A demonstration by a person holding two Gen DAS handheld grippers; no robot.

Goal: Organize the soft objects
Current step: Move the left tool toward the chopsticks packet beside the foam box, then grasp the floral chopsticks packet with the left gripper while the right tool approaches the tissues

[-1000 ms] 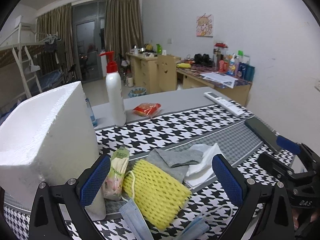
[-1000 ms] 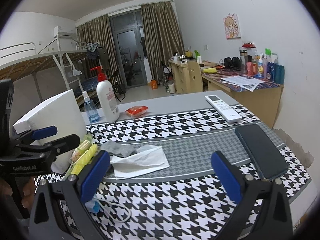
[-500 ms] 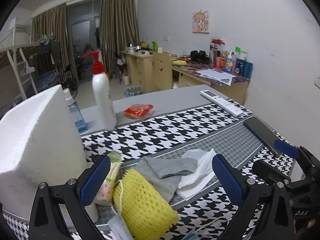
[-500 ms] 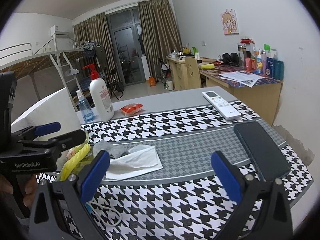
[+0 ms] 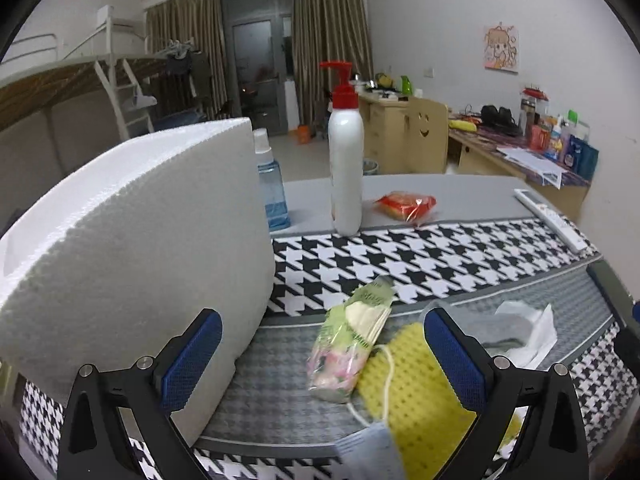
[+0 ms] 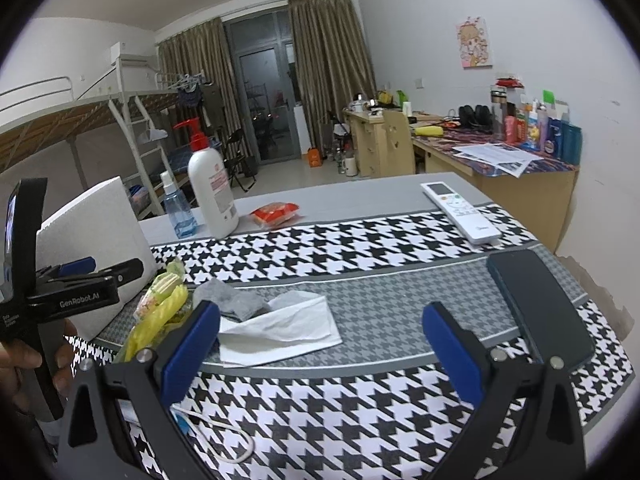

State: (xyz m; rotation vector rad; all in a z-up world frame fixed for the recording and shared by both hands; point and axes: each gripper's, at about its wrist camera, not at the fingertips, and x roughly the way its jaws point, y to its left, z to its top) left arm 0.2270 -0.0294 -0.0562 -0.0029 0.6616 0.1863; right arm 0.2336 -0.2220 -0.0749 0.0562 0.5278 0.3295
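Note:
Soft things lie in a heap on the houndstooth cloth: a green tissue pack (image 5: pixel 352 344), a yellow foam net (image 5: pixel 416 396), a grey sock (image 6: pixel 232 300), a white tissue (image 6: pixel 280 330) and a blue face mask (image 5: pixel 370 454). A white foam box (image 5: pixel 128 264) stands left of them. My left gripper (image 5: pixel 322 364) is open and empty, low over the tissue pack beside the box; it shows in the right wrist view (image 6: pixel 86 270). My right gripper (image 6: pixel 320 344) is open and empty, above the cloth right of the heap.
A pump bottle (image 5: pixel 345 160), a blue spray bottle (image 5: pixel 272 188) and a red snack packet (image 5: pixel 406 205) stand at the back. A white remote (image 6: pixel 460 212) and a dark phone (image 6: pixel 540 308) lie on the right. The table's right edge is close to the wall.
My left gripper has swung left toward the foam box, so the heap now lies right of centre in its view. My right gripper has hardly moved.

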